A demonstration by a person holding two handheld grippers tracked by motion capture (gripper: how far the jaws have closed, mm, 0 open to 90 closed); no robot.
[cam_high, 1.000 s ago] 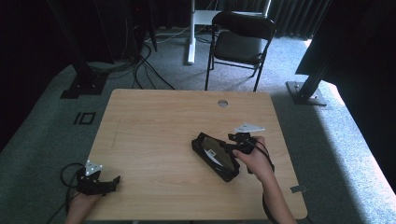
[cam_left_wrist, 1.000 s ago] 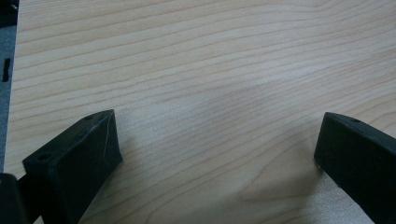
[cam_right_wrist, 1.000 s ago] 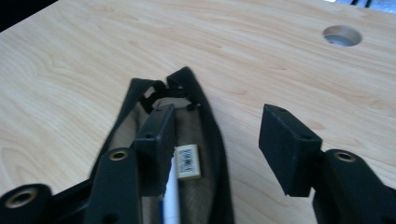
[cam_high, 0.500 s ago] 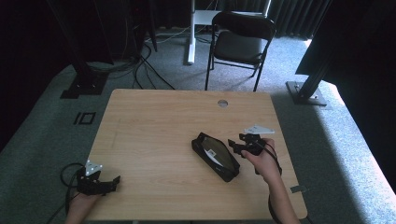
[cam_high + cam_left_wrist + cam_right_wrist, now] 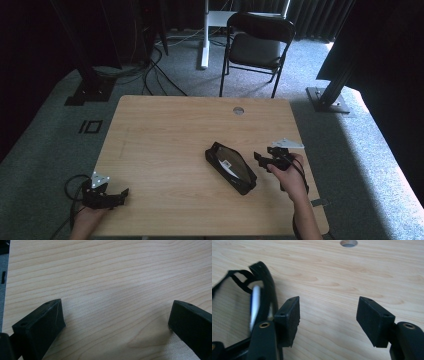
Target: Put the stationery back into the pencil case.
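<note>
A: Black mesh pencil case [image 5: 230, 167] lies open-topped on the wooden desk [image 5: 165, 135], right of centre, with a white pen [image 5: 255, 307] visible inside it in the right gripper view.

B: And the right hand-held gripper [image 5: 266, 159]?

A: Just beside the case's right end, jaws spread wide, nothing between them. In its own view the left pad sits just beside the case's rim, whether touching I cannot tell.

B: So what could go wrong?

A: If the jaws close from there, I judge they would pinch air or catch only the soft rim, which could fold and slip. A sideways nudge might also slide the case or tip the pen out of the opening.

B: The left hand-held gripper [image 5: 106, 194]?

A: Resting at the desk's near left corner, jaws apart over bare wood, well apart from the case. With 1 gripper working, nothing steadies the case if it drags.
</note>
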